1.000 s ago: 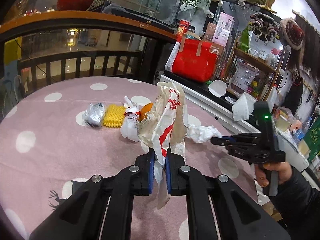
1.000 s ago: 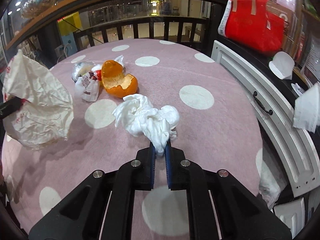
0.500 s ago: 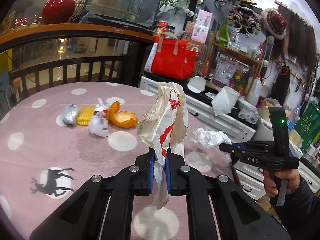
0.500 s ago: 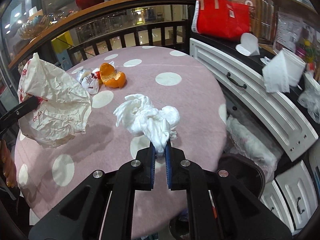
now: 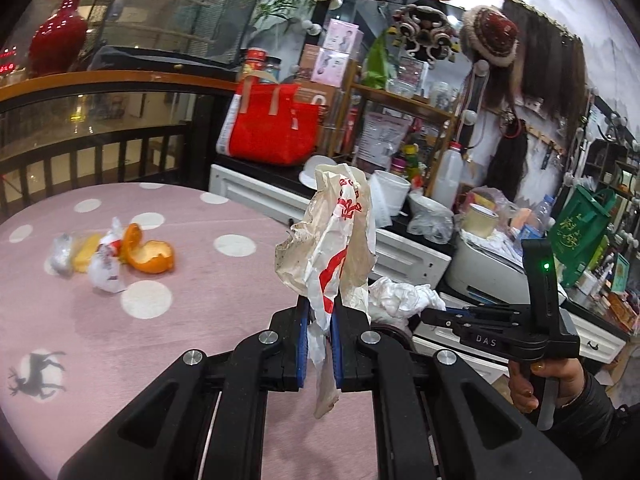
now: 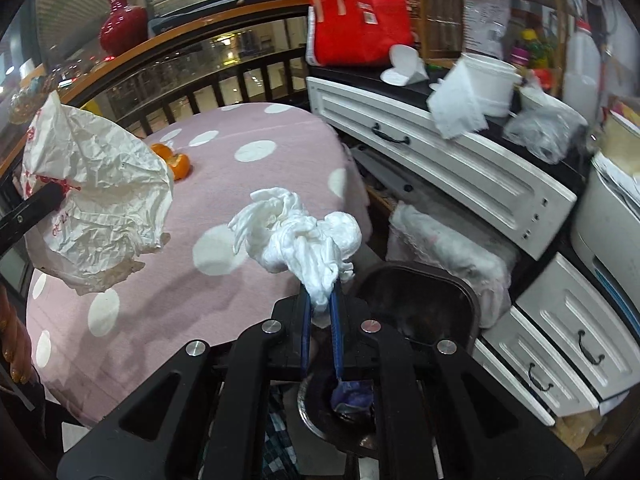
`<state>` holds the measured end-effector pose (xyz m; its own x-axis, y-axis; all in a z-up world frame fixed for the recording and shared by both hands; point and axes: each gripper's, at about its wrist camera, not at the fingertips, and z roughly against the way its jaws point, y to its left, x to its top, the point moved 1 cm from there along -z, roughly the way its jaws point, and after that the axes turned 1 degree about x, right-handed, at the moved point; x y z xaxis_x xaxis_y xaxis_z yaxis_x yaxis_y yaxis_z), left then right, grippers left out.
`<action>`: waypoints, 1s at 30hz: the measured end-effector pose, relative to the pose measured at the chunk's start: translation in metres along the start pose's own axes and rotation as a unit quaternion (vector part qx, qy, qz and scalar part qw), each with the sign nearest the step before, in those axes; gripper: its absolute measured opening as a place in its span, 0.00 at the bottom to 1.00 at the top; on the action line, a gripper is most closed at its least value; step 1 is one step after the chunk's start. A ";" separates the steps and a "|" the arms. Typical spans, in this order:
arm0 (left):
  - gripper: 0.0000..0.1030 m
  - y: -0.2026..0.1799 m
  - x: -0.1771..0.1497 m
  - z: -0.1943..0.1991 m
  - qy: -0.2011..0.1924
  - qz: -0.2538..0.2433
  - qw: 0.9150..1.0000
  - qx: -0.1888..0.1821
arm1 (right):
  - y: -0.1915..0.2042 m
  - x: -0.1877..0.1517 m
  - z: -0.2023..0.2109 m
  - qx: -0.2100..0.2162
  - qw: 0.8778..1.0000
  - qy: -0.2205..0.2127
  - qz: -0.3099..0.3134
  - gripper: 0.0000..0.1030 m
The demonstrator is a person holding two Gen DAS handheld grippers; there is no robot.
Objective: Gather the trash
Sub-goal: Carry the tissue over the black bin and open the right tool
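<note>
My left gripper (image 5: 319,332) is shut on a crumpled white and red paper wrapper (image 5: 336,240), held up over the right part of the pink dotted table (image 5: 192,320). The same wrapper (image 6: 96,200) shows at the left of the right wrist view. My right gripper (image 6: 321,308) is shut on a wad of white tissue (image 6: 300,236), past the table's right edge and above a dark bin (image 6: 420,308). In the left wrist view the right gripper (image 5: 430,314) holds the tissue (image 5: 400,300). An orange peel (image 5: 148,250), a small white wrapper (image 5: 105,272) and other scraps lie on the table.
White drawers (image 6: 460,168) with a cluttered black top stand right of the table, carrying a red bag (image 5: 272,128), a white tub (image 6: 488,80) and a plastic bag (image 6: 548,128). A dark railing (image 5: 100,148) runs behind the table. A second dark container (image 6: 344,404) sits under my right gripper.
Both grippers have swung right with their loads, away from the table's middle. The tissue has gone from over the table to above the bin beside the drawers.
</note>
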<state>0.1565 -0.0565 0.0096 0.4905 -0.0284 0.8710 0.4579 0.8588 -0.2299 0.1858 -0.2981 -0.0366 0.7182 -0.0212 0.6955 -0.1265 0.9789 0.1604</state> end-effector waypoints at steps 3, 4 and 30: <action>0.09 -0.016 -0.001 -0.007 0.002 -0.009 1.000 -0.013 | -0.018 -0.009 0.001 -0.014 1.000 0.006 -0.018 0.09; 0.09 -0.021 -0.001 -0.010 0.004 -0.012 1.000 -0.018 | -0.025 -0.013 0.001 -0.019 0.999 0.010 -0.026 0.09; 0.09 -0.080 -0.017 -0.055 0.055 -0.034 0.994 -0.085 | -0.112 -0.111 -0.141 -0.057 0.964 0.216 -0.142 0.15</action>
<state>0.1526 -0.1527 -0.0104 0.5282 -0.1483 0.8361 0.6074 0.7540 -0.2500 0.2166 -0.3766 -0.2304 0.9340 -0.2290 0.2743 0.1752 0.9626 0.2069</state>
